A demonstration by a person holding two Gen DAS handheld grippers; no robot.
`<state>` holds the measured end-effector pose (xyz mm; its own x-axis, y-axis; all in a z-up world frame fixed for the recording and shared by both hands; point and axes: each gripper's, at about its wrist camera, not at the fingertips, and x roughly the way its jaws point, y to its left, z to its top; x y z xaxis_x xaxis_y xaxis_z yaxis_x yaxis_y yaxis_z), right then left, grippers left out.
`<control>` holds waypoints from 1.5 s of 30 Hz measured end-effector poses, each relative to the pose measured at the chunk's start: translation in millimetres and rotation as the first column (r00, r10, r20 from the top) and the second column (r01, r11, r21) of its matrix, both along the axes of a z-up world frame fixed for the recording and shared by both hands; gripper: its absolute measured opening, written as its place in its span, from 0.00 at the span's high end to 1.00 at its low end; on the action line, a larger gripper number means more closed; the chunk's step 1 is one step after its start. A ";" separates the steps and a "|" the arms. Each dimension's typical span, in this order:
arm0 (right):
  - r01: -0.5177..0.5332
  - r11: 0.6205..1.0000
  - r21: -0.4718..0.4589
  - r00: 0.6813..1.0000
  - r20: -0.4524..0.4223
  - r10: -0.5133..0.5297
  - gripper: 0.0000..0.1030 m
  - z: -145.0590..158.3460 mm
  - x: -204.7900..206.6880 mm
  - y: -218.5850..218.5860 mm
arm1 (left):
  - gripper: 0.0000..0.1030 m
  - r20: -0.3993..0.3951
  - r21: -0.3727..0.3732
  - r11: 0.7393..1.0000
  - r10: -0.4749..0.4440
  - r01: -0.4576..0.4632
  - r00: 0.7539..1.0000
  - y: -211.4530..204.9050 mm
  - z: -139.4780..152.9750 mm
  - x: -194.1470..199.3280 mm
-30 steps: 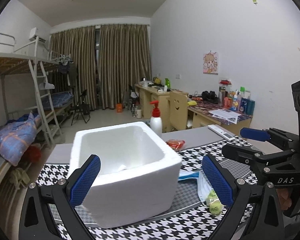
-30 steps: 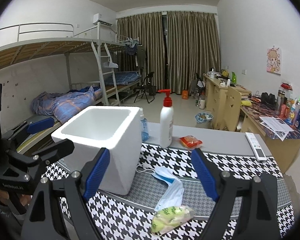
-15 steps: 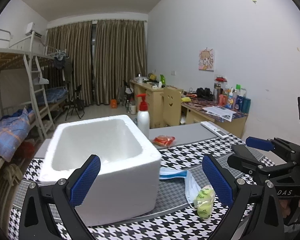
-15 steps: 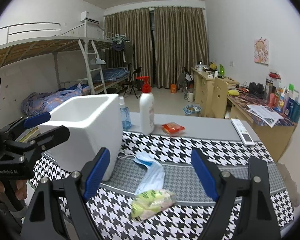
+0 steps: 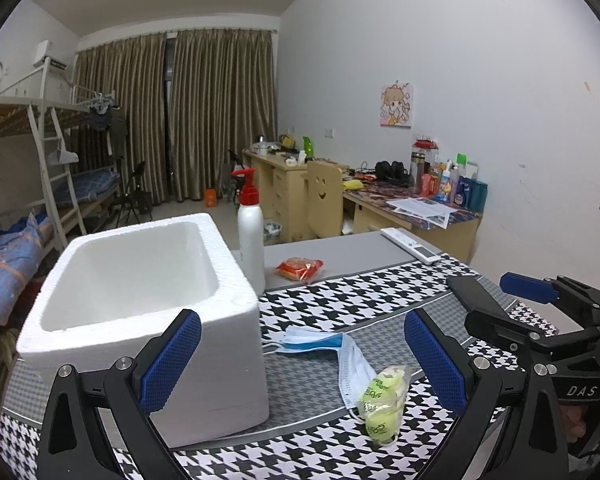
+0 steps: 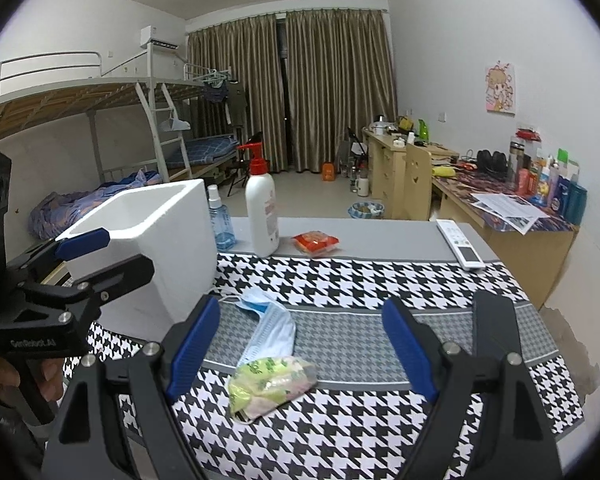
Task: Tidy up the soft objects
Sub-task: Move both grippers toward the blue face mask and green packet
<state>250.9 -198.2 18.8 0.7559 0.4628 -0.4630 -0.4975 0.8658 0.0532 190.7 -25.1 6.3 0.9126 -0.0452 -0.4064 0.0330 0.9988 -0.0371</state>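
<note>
Both my hand-held grippers had jaws apart, nothing between them: left hand-held gripper in front of the white foam box, right hand-held gripper aimed over the soft stuff. Task things lay on the houndstooth surface: blue face mask just beside the box's near corner, and the yellow-green plastic-wrapped packet overlapping the mask's near end. An orange-red snack packet sat farther back near the pump bottle, well apart from them. I judged the step was approach for a first pick; best to bring the right jaws down straddling the yellow-green packet across its narrow side, close gently so the wrap doesn't slip, and lift clear of the mask strap before going to the box. Versus the earlier frames, both views sat lower and closer to the surface, the packet and mask had grown larger in frame, and the right jaws' gap was unchanged.
</note>
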 end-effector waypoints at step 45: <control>0.020 1.000 -0.005 0.992 -0.121 -0.020 0.16 -43.6 22.4 -19.8 | 0.01 -0.118 0.083 0.996 0.023 -0.013 0.993 -18.2 -46.7 51.2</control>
<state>273.3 -218.0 -24.8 0.7032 0.4462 -0.5536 -0.4699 0.8759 0.1091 241.9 -43.3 -40.4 0.8580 0.0088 -0.5135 0.0154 0.9990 0.0427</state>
